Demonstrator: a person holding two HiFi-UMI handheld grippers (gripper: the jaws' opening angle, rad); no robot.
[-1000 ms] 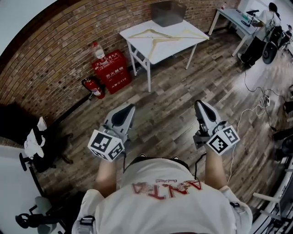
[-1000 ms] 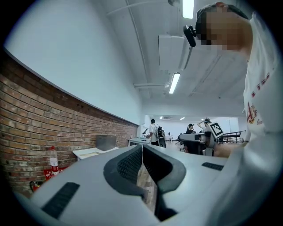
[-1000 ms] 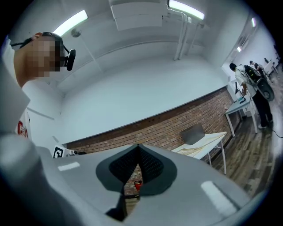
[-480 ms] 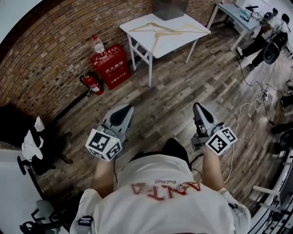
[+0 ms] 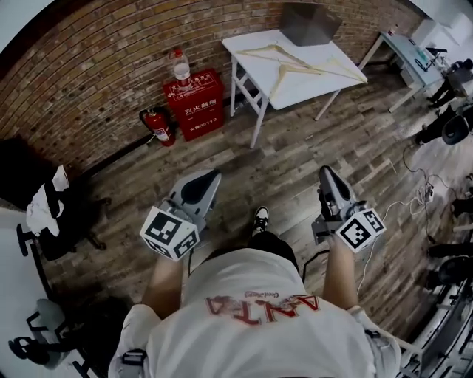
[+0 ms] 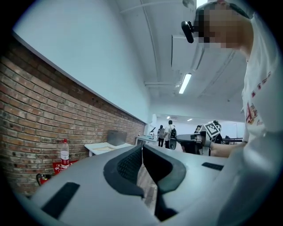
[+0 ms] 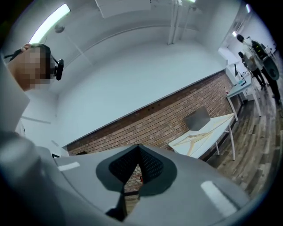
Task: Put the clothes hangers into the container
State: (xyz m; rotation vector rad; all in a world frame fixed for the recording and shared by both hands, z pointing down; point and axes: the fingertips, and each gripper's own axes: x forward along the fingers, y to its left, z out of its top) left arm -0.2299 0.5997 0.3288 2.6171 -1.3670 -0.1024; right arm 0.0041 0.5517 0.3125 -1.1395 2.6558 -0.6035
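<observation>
Wooden clothes hangers [image 5: 284,57] lie on the white desk [image 5: 294,88], far ahead of both pairs of jaws. The grey container [image 5: 309,22] stands beyond them at the desk's far edge. The left gripper [image 5: 208,177] and right gripper [image 5: 325,174] point level, each with jaws pressed together on nothing. No hanger appears to be in the container, so the whole job seems left: reach the desk, grip a hanger, drop it in.
</observation>
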